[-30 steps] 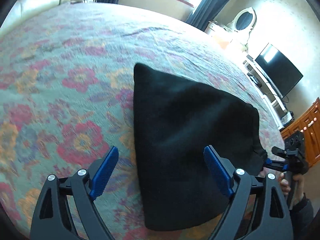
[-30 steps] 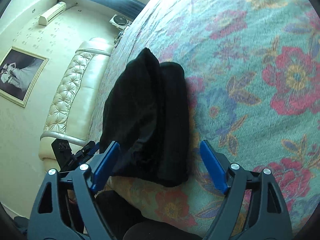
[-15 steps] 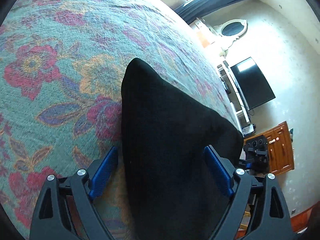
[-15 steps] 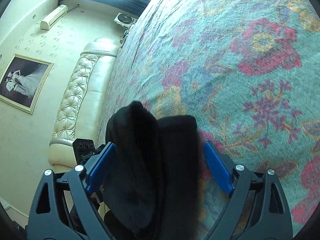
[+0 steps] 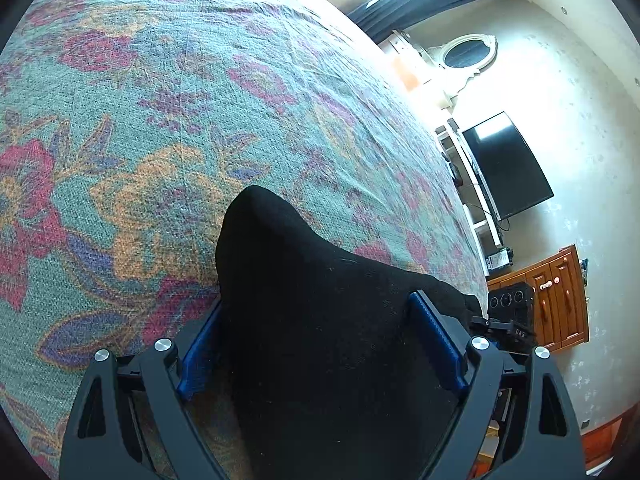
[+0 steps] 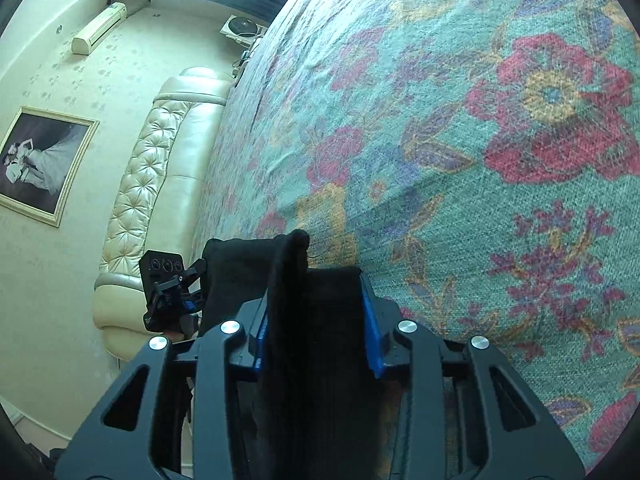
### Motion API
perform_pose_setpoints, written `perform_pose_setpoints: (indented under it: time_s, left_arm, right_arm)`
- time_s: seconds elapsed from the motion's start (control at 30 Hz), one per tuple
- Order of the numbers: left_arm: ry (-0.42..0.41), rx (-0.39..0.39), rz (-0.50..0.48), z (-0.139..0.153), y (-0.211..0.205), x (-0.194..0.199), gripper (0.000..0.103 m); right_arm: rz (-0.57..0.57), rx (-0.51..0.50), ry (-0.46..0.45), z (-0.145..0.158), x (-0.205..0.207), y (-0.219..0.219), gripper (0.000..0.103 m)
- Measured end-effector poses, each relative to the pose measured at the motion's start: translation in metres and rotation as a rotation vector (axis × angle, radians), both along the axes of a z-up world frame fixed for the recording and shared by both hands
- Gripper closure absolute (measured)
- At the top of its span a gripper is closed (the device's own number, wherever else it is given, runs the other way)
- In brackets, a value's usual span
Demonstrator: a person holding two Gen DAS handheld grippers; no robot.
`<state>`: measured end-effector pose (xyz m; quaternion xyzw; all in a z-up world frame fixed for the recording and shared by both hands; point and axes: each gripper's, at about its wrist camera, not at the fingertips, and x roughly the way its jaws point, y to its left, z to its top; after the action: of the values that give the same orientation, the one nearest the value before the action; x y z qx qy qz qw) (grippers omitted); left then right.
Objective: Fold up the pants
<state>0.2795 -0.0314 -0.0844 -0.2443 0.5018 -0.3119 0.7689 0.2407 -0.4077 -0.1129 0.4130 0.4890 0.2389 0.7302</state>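
On the bedspread [image 5: 168, 128] sit the black pants [image 5: 320, 320], already folded small. Right gripper [image 6: 316, 320] is pinched shut on one end; left gripper [image 5: 320, 344] straddles the other, half open, pads at the cloth — can't tell if gripping. Looks like the last fold: lift both ends evenly.

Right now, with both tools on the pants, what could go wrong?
1. The left tool straddles a thick bundle of the pants with its jaws wide apart, so it may not have a firm hold, and cloth could slip when lifted.
2. The right tool pinches several stacked layers; one could slide loose and spoil the fold.
3. Both work near the edge of the bed, so dropped pants might fall off.
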Motion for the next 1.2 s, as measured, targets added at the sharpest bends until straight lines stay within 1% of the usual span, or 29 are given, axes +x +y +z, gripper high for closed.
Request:
perform_pose_setpoints:
  time_s: [0.03, 0.07, 0.13, 0.2, 0.23, 0.27, 0.3, 0.33, 0.37, 0.43, 0.5, 0.53, 0.63, 0.67, 0.77, 0.87, 0.9, 0.93, 0.97, 1.03, 1.1, 1.13, 1.2]
  left_arm:
    - [-0.018, 0.068, -0.003, 0.001, -0.003, 0.001, 0.044]
    - [-0.03, 0.108, -0.015, -0.001, -0.005, 0.0, 0.049]
    - [-0.034, 0.088, -0.021, -0.001, -0.001, -0.001, 0.05]
    - [-0.057, 0.093, -0.023, 0.005, -0.002, -0.004, 0.047]
    - [-0.067, 0.108, -0.015, 0.007, 0.003, -0.007, 0.043]
    - [-0.083, 0.139, 0.003, 0.012, 0.002, -0.013, 0.034]
    - [-0.105, 0.185, 0.025, 0.017, 0.003, -0.02, 0.028]
    - [-0.132, 0.237, 0.046, 0.021, 0.003, -0.023, 0.024]
    - [-0.164, 0.28, 0.054, 0.027, 0.003, -0.031, 0.023]
    - [-0.218, 0.365, 0.067, 0.038, 0.004, -0.051, 0.021]
    - [-0.244, 0.45, 0.088, 0.043, 0.008, -0.07, 0.019]
    - [-0.248, 0.477, 0.09, 0.044, 0.01, -0.079, 0.018]
    - [-0.223, 0.512, 0.069, 0.038, 0.013, -0.099, 0.018]
    - [-0.216, 0.515, 0.08, 0.036, 0.016, -0.107, 0.018]
    - [-0.207, 0.489, 0.106, 0.035, 0.022, -0.124, 0.018]
    - [-0.193, 0.47, 0.124, 0.034, 0.024, -0.128, 0.018]
    - [-0.188, 0.447, 0.128, 0.033, 0.025, -0.128, 0.018]
    - [-0.178, 0.407, 0.123, 0.033, 0.026, -0.127, 0.018]
    - [-0.154, 0.349, 0.111, 0.031, 0.029, -0.126, 0.018]
    - [-0.083, 0.201, 0.065, 0.025, 0.034, -0.123, 0.018]
    - [-0.002, 0.075, 0.015, 0.014, 0.037, -0.116, 0.018]
    - [0.026, 0.034, 0.0, 0.008, 0.039, -0.113, 0.018]
    - [0.057, 0.005, 0.002, 0.0, 0.047, -0.107, 0.018]
  right_arm:
    - [-0.004, -0.001, 0.001, -0.001, -0.001, -0.001, 0.07]
    - [-0.012, -0.003, 0.001, -0.001, -0.001, 0.0, 0.07]
    - [-0.028, 0.012, -0.001, -0.003, -0.002, -0.001, 0.066]
    - [-0.048, 0.047, -0.007, -0.006, -0.008, -0.007, 0.051]
    - [-0.054, 0.064, -0.011, -0.005, -0.012, -0.008, 0.047]
    - [-0.057, 0.081, -0.019, -0.003, -0.014, -0.009, 0.035]
    - [-0.059, 0.096, -0.031, 0.001, -0.019, -0.009, 0.024]
    - [-0.061, 0.1, -0.039, 0.006, -0.023, -0.008, 0.02]
    - [-0.06, 0.095, -0.041, 0.009, -0.028, -0.008, 0.015]
    - [-0.048, 0.064, -0.036, 0.013, -0.04, -0.004, 0.013]
    - [-0.028, 0.018, -0.018, 0.016, -0.054, 0.002, 0.013]
    - [-0.017, 0.002, -0.018, 0.017, -0.063, 0.005, 0.013]
    - [0.025, -0.022, -0.007, 0.018, -0.086, 0.014, 0.013]
    - [0.032, -0.026, -0.007, 0.018, -0.093, 0.016, 0.013]
    - [0.04, -0.025, -0.017, 0.018, -0.11, 0.021, 0.013]
    - [0.034, -0.033, -0.035, 0.017, -0.118, 0.023, 0.013]
    - [0.03, -0.034, -0.034, 0.017, -0.118, 0.024, 0.012]
    - [0.029, -0.034, -0.031, 0.017, -0.118, 0.026, 0.012]
    - [0.026, -0.032, -0.027, 0.017, -0.117, 0.026, 0.011]
    - [0.02, -0.016, -0.016, 0.016, -0.115, 0.025, 0.011]
    - [0.019, 0.008, -0.006, 0.015, -0.113, 0.021, 0.011]
    - [0.014, 0.023, 0.001, 0.015, -0.112, 0.018, 0.011]
    - [-0.003, 0.039, 0.007, 0.016, -0.11, 0.011, 0.011]
